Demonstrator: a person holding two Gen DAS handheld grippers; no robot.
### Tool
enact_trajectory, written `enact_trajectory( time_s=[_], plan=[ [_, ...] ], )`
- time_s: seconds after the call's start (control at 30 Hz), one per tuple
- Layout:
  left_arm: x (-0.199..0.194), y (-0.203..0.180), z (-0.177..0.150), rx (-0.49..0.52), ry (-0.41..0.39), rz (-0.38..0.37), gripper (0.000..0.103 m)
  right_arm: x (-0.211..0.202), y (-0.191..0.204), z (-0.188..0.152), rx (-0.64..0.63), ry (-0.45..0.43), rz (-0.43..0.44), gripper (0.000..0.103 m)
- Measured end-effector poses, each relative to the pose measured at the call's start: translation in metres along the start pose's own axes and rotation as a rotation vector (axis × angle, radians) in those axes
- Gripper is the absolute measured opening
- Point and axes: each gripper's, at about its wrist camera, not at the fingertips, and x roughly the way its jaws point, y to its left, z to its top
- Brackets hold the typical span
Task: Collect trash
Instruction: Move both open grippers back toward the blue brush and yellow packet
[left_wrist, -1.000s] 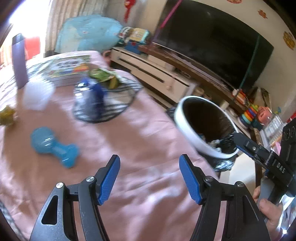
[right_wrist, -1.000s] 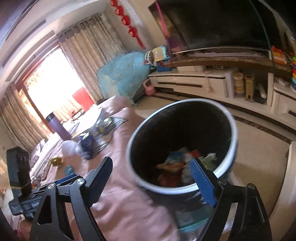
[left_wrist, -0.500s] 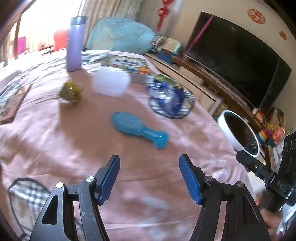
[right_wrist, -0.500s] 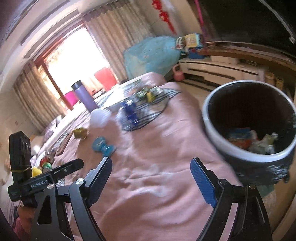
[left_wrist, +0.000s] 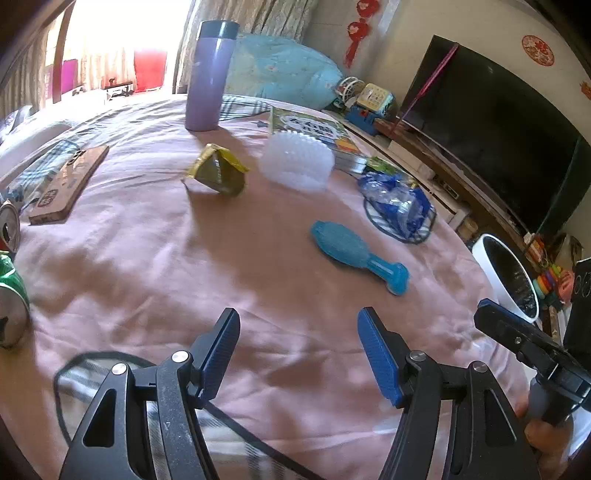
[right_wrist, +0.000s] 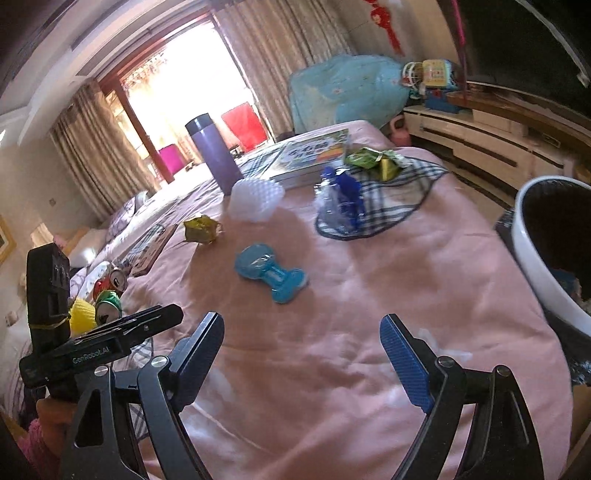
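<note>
Both claws hang empty over the pink bedspread (left_wrist: 155, 266), jaws apart with nothing between the blue pads: the left claw (left_wrist: 297, 354) moderately wide, the right claw (right_wrist: 301, 358) wider.

The trash lies scattered ahead. In the left wrist view, a crumpled green-and-gold wrapper (left_wrist: 218, 173) sits at about 11 o'clock from the left claw, well up the bed and just short of the purple flask (left_wrist: 210, 75). A crushed clear-and-blue plastic bottle (left_wrist: 397, 203) rests on a plaid cloth (left_wrist: 417, 236) at about 1 o'clock, its long axis running roughly from 11 to 5. Drink cans (left_wrist: 9, 291) lie at the far 9 o'clock edge. The bin (right_wrist: 546, 251), white-rimmed with a dark liner, stands off the bed at 3 o'clock of the right claw.

The blue brush (left_wrist: 358, 254) and the white bristly brush (left_wrist: 295, 162) look like keepers, not trash.

Judged from the spread, the wrapper and cans fall to the left hand, being on its side. The bottle, at about 12 o'clock from the right claw in its own view and nearer the bin, suits the right; closing across its narrow width would grip it best.
</note>
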Motion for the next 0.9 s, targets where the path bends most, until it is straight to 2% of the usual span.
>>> enact_trajectory(
  time_s=[0.43, 0.77, 0.9],
  plan=[
    [0.029, 0.039, 0.039, -0.002, 0.003, 0.068, 0.064, 0.043, 0.032, 0.02, -0.076, 0.05, 0.005, 0.088],
    [0.067, 0.055, 0.087, 0.003, -0.029, 0.127, 0.065, 0.084, 0.047, 0.033, -0.178, 0.103, -0.037, 0.087],
    [0.086, 0.058, 0.096, 0.023, -0.021, 0.149, 0.064, 0.097, 0.047, 0.035, -0.195, 0.125, -0.061, 0.087]
  ],
)
